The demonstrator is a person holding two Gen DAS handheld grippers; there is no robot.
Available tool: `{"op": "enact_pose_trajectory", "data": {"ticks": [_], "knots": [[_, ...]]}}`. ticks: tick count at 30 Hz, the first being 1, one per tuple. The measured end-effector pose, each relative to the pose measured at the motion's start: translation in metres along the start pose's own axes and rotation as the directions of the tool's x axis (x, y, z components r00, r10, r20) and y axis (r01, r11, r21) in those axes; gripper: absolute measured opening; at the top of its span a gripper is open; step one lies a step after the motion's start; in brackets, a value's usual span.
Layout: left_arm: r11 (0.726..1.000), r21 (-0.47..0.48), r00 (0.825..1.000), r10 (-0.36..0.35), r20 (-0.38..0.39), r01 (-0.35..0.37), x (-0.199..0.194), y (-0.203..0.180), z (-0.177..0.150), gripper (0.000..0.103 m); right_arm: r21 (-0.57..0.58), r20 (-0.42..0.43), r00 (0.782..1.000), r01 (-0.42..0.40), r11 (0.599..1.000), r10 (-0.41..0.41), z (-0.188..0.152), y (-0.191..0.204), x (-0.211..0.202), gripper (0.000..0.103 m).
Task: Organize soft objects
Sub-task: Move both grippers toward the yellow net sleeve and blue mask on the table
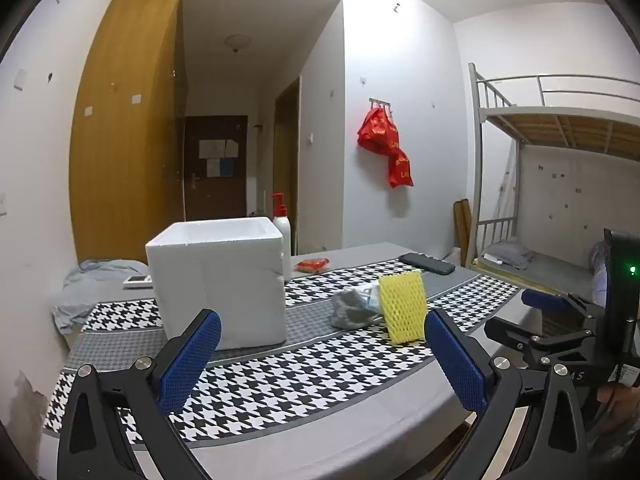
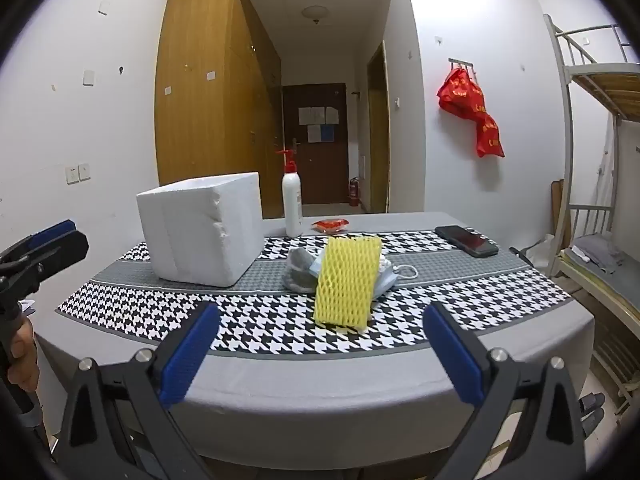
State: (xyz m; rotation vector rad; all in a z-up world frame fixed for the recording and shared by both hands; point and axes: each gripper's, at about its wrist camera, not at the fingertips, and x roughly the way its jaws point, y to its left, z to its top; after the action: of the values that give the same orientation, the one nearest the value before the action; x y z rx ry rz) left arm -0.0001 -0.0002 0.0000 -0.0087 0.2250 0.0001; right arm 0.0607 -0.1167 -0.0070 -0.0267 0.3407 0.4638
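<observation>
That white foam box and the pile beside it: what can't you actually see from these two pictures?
- Foam box: its inside, both views; its walls hide it.
- Grey cloth and face mask: partly covered by the yellow foam net.
- Red packet: print too small.
- Phone: screen dark.

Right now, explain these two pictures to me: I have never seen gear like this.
A person holds a two-finger clamp in each hand, each with a forward-looking camera. One picture looks along the left tool, the other along the right tool. The blue pads are the fingertips. Both tools are open and hold nothing.

On the table, under a houndstooth cloth, are a white foam box, a yellow foam net sleeve leaning on a grey sock and a face mask, a pump bottle, a red packet and a phone.
</observation>
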Motion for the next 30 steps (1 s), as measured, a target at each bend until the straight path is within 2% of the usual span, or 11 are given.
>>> {"op": "enact_pose_trajectory", "data": {"ticks": [1, 8, 11, 30], "knots": [[1.0, -0.025, 1.0, -0.003, -0.017, 0.002, 0.001, 0.001, 0.0, 0.102, 0.0, -0.001, 1.0, 0.001, 1.0, -0.001, 0.0, 0.0, 0.0, 0.103], [1.0, -0.019, 1.0, 0.025, 0.012, -0.025, 0.0, 0.01, -0.009, 0.102, -0.002, 0.005, 1.0, 0.001, 1.0, -0.001, 0.001, 0.001, -0.001, 0.103], [0.999, -0.029, 1.0, 0.02, 0.013, -0.02, -0.002, 0.017, -0.002, 0.102, -0.005, 0.008, 1.0, 0.0, 1.0, 0.0, 0.001, 0.001, -0.001, 0.103], [0.999, -0.041, 1.0, 0.029, 0.01, -0.028, 0.003, 0.009, -0.004, 0.102, 0.016, 0.015, 1.0, -0.007, 1.0, 0.007, 0.002, -0.004, -0.005, 0.103]]}}
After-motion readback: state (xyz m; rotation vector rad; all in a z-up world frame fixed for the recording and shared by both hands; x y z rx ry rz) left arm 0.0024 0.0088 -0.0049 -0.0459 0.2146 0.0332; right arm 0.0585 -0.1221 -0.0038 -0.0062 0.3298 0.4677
